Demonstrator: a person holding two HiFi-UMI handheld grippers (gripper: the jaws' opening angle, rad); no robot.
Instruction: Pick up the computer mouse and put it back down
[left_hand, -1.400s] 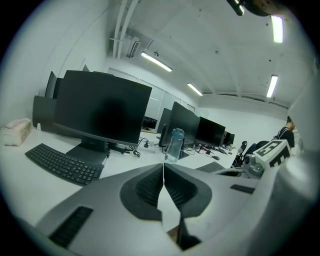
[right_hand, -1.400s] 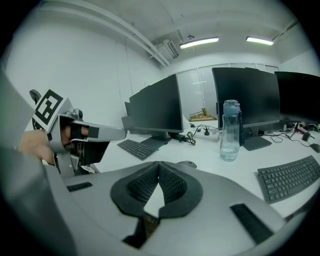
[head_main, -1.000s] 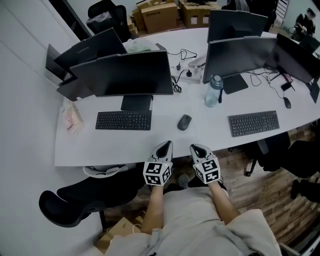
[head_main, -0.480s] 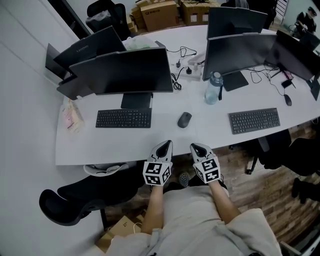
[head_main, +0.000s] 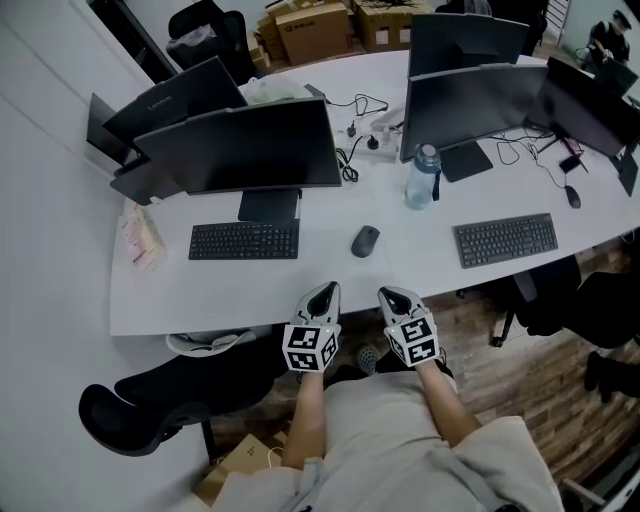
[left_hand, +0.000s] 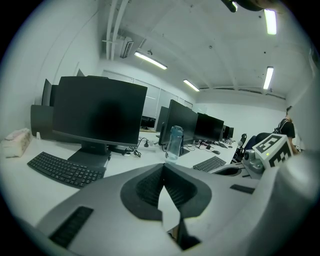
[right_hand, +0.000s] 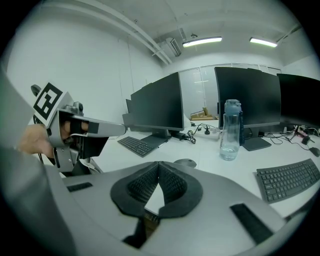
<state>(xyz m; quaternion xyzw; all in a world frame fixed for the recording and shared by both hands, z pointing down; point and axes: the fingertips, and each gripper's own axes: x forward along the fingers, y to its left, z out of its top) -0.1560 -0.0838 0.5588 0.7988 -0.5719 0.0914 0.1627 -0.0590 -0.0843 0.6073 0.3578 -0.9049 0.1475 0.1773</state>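
When we compare this moment with the one a second earlier, we find almost no difference. Both grippers rest at the same place in front of the near edge of the desk (head_main: 330, 270), and only the head camera seems to shift a little, so the desk sits slightly more to the left in the head view. The left gripper (head_main: 325, 291) has its jaws pressed together with nothing between them, and the right gripper (head_main: 391, 294) is the same, closed and empty. The computer mouse (head_main: 365, 240) lies untouched on the white desk, between the keyboard (head_main: 244, 240) on its left and the water bottle (head_main: 423, 176) further back on its right, well apart from both grippers. The right gripper view shows it just beyond the closed jaws, while in the left gripper view it is probably hidden behind the gripper body. In our judgement the pick is not yet begun: the right gripper is nearer, and it must open its jaws and reach forward first.
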